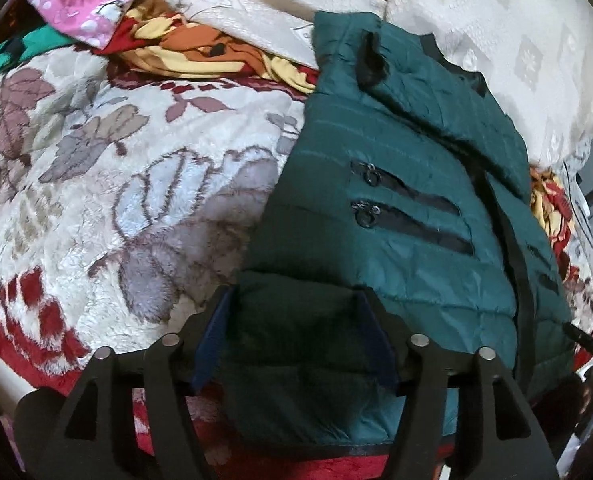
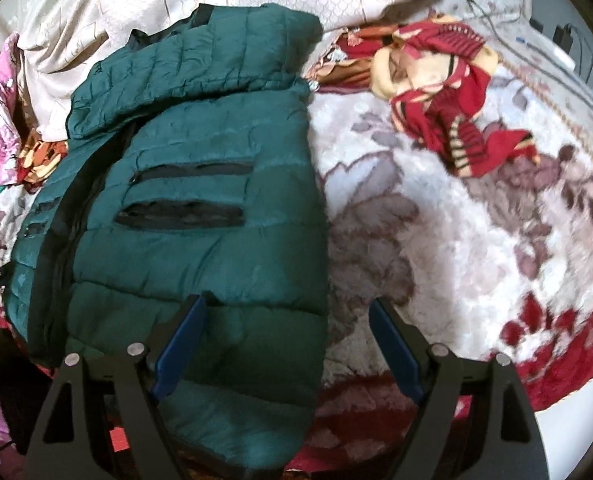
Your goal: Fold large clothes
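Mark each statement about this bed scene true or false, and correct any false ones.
1. The green puffer jacket lies on a floral blanket. True.
2. The jacket has two dark zip pockets showing on one front panel. True.
3. The right gripper is clamped shut. False: its fingers stand wide open over the jacket's edge.
4. A red patterned cloth lies on top of the jacket. False: it lies apart, on the blanket.
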{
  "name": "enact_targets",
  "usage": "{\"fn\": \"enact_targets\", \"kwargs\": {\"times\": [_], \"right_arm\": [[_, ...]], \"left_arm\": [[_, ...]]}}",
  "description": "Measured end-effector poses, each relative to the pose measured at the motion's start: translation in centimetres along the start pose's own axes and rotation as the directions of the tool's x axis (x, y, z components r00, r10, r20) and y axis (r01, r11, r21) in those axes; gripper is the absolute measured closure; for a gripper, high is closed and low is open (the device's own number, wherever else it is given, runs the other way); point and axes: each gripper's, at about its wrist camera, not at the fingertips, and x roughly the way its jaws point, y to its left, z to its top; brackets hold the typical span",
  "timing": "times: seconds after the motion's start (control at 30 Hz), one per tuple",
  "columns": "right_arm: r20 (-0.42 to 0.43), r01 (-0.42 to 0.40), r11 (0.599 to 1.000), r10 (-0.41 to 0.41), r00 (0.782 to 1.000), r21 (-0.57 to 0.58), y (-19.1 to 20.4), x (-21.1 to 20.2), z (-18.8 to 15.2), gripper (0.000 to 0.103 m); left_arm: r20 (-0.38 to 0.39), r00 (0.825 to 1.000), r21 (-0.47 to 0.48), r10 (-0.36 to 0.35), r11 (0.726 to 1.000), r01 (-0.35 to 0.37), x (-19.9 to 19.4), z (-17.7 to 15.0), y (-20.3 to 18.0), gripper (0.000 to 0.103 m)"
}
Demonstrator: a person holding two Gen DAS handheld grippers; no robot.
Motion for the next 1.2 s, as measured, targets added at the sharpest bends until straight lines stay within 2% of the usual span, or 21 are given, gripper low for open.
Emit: {"fn": "enact_targets", "kwargs": {"times": [0.13,0.3,0.5,0.57,0.6,0.63,0.67,0.7,0.73,0.8,0.97,1.1,1.2], "right_arm": [[-0.019,-0.05,0.998,0.05,0.999,-0.031,0.5,0.7,-0.2,0.015],[-0.032,-0.126,0.991,0.125,0.992,-0.054,1.7,1.3,-0.3,0.014],[-0.022,-0.139,0.989,0.138,0.99,-0.046,1.8,1.9,-0.2,0.013],[-0.008,-0.138,0.989,0.137,0.99,-0.056,1.8,1.9,-0.5,0.015],[-0.001,-0.136,0.988,0.136,0.991,-0.079,2.0,1.8,-0.6,0.023],[0.005,-0.135,0.985,0.136,0.991,-0.11,2.3,1.7,-0.6,0.04],[0.013,-0.135,0.983,0.138,0.99,-0.123,2.4,1.5,-0.6,0.049],[0.025,-0.137,0.982,0.142,0.99,-0.13,2.6,1.1,-0.6,0.065],[0.039,-0.131,0.981,0.138,0.99,-0.14,2.8,0.6,-0.5,0.077],[0.063,-0.119,0.979,0.131,0.989,-0.165,3.2,-0.4,-0.3,0.085],[0.05,-0.164,0.965,0.177,0.983,-0.205,2.4,-3.0,-0.4,0.087],[0.009,-0.199,0.961,0.204,0.979,-0.194,0.6,-4.1,-1.2,0.086],[-0.012,-0.189,0.967,0.19,0.982,-0.171,-0.1,-3.7,-1.4,0.068]], "left_arm": [[-0.026,1.0,0.037,0.011,0.999,-0.01,0.2,0.2,-0.3,0.057],[-0.019,0.999,-0.076,-0.041,0.996,0.04,0.1,0.4,1.0,0.057],[-0.024,1.0,0.007,0.013,1.0,-0.013,0.2,-0.3,-0.4,0.057],[-0.025,1.0,0.004,0.016,1.0,-0.016,0.2,-0.5,-0.6,0.069],[-0.024,1.0,-0.003,0.02,1.0,-0.02,0.1,-0.6,-0.6,0.085],[-0.02,1.0,-0.006,0.022,1.0,-0.023,0.0,-0.6,-0.6,0.101],[-0.011,1.0,-0.009,0.021,1.0,-0.021,-0.3,-0.7,-0.6,0.103],[-0.001,1.0,-0.014,0.012,1.0,-0.012,-0.7,-0.7,-0.6,0.103],[0.014,1.0,-0.01,0.003,1.0,-0.003,-1.3,-0.7,-0.8,0.103],[0.04,0.999,0.01,-0.003,1.0,0.002,-2.3,-0.8,-1.4,0.103],[0.057,0.997,0.076,-0.055,0.996,0.051,-6.0,-2.0,-2.7,0.103],[0.033,0.998,0.116,-0.044,0.992,0.04,-7.0,-3.1,-3.3,0.103],[0.027,0.999,0.112,-0.02,0.994,0.016,-6.5,-3.2,-3.1,0.103]]}}
